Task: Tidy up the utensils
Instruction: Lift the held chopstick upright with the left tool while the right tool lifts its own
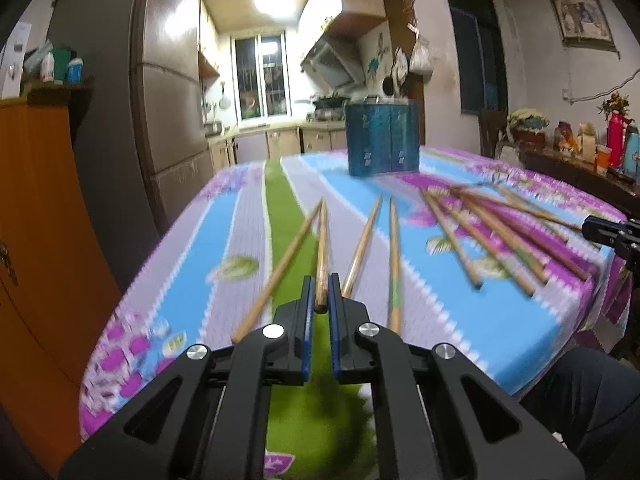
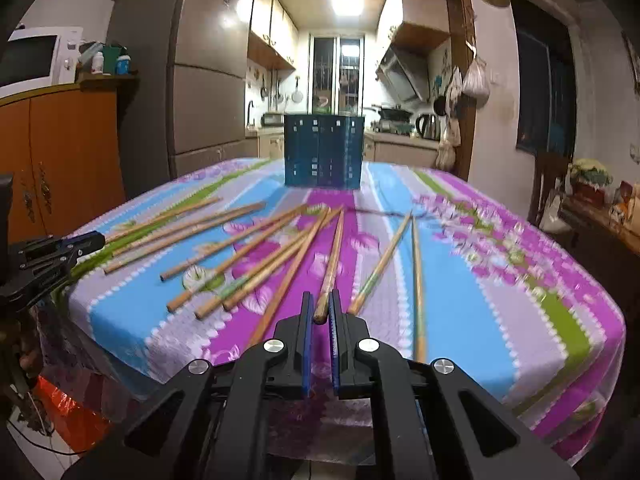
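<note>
Left wrist view: the left gripper (image 1: 320,296) is shown clenched on the thick end of one wooden chopstick (image 1: 321,256), which runs straight ahead between the blue-lined fingers (image 1: 307,304) over the green stripe of the tablecloth (image 1: 192,248). A second chopstick (image 1: 276,276) lies just to the left of the gripped one, angled outward, and two more (image 1: 362,248) lie just to the right. A looser fan of chopsticks (image 1: 492,236) is spread farther to the right, near the other gripper's tip at the frame edge. The blue perforated utensil holder (image 1: 383,139) stands upright well ahead and slightly right, apart from all chopsticks.

Right wrist view: the right gripper (image 2: 320,312) is likewise shown grasping the butt of a single chopstick (image 2: 332,264), pinched between its fingers (image 2: 334,312) and pointing ahead over a purple stripe. Scattered chopsticks (image 2: 240,256) fan out ahead and to the left; two further ones (image 2: 416,276) lie just to the right. The utensil holder (image 2: 324,152) stands directly ahead at the far side of the table. The left gripper (image 2: 60,250) is seen at the left edge. Both views are motion-blurred.
</note>
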Demonstrator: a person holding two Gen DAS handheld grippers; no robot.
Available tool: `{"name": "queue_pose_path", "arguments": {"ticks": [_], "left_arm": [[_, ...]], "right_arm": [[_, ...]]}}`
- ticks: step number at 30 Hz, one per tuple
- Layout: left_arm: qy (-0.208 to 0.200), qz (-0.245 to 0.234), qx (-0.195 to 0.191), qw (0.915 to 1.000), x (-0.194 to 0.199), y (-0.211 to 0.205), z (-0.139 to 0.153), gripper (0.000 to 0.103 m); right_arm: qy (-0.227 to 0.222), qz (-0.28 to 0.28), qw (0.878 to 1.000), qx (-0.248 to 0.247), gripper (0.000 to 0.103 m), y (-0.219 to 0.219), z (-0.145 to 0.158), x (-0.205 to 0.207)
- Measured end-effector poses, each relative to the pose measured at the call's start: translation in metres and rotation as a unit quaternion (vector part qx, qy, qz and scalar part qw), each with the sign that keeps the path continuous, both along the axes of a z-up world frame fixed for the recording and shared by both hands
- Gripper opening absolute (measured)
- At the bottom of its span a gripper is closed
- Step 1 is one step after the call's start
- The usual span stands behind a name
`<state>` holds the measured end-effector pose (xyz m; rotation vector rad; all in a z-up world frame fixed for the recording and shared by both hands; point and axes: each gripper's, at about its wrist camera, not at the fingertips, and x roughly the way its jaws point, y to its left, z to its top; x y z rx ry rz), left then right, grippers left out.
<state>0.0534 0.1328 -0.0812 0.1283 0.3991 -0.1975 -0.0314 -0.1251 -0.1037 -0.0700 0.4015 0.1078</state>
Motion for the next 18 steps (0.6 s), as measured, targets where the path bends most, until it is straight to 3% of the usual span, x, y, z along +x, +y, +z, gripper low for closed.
{"name": "queue_pose_path", "arguments": {"ticks": [11,18], "left_arm": [[-0.092,-0.036,-0.009,0.9951,0.005,-0.024,0.086,0.005],[-0.12,-0.056,-0.018,0.9911,0.044,-0.048,0.154,0.005]], "right_arm": [[-0.124,0.041,0.991,-0.013,0.008,-0.016,0.093,-0.011],[-0.136,0.082,0.987,0.011,0.008,-0.039,0.153,0.033]]}}
